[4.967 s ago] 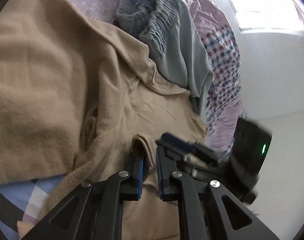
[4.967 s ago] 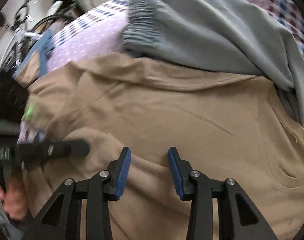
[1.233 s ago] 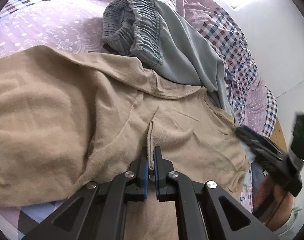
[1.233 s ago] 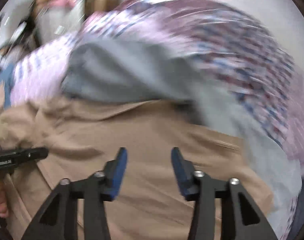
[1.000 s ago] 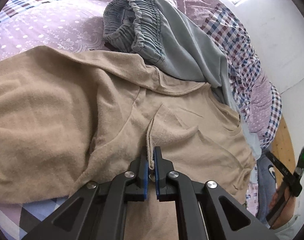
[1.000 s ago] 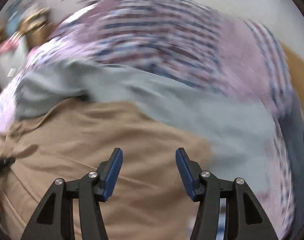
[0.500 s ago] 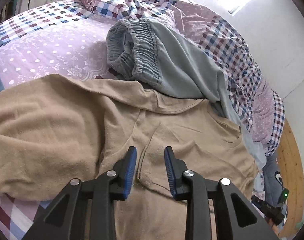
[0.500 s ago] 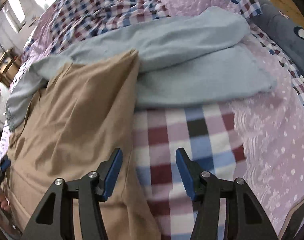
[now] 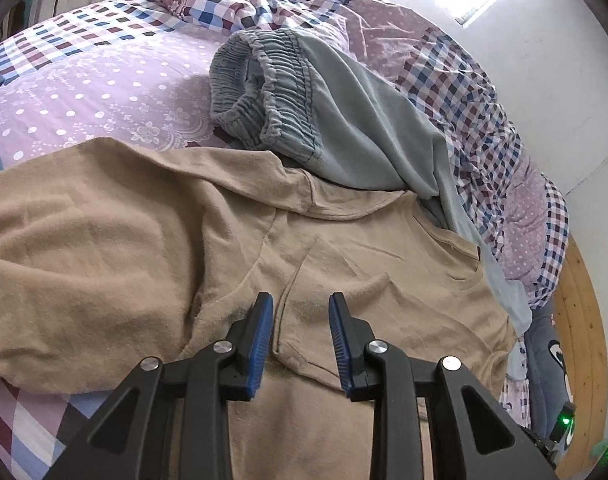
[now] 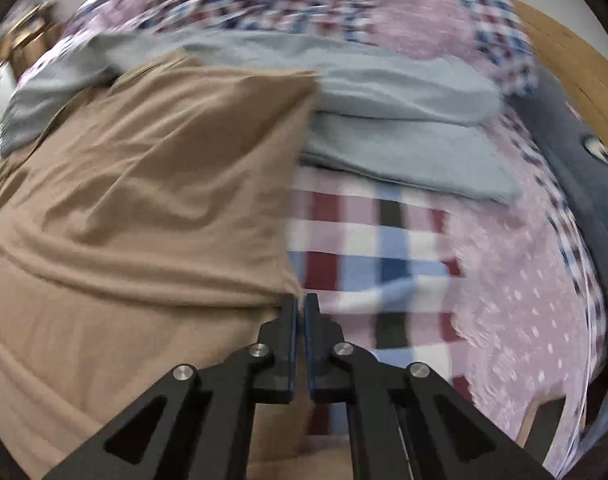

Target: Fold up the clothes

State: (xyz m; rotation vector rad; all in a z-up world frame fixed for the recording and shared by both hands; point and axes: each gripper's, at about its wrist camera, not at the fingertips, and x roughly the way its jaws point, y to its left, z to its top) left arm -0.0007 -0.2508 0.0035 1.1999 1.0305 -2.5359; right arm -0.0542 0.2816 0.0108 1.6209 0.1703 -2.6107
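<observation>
A tan shirt [image 9: 152, 240] lies spread across the bed [image 9: 104, 80]. Grey trousers [image 9: 335, 120] overlap its far edge. The left gripper [image 9: 300, 312] hovers open above it; the right gripper [image 10: 300, 312] pinches its side edge.

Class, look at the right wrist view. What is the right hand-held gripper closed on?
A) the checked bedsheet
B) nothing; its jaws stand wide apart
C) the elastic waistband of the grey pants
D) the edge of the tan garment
D: the right hand-held gripper has its jaws together at the edge of the tan garment, with fabric drawn into folds toward them.
</observation>
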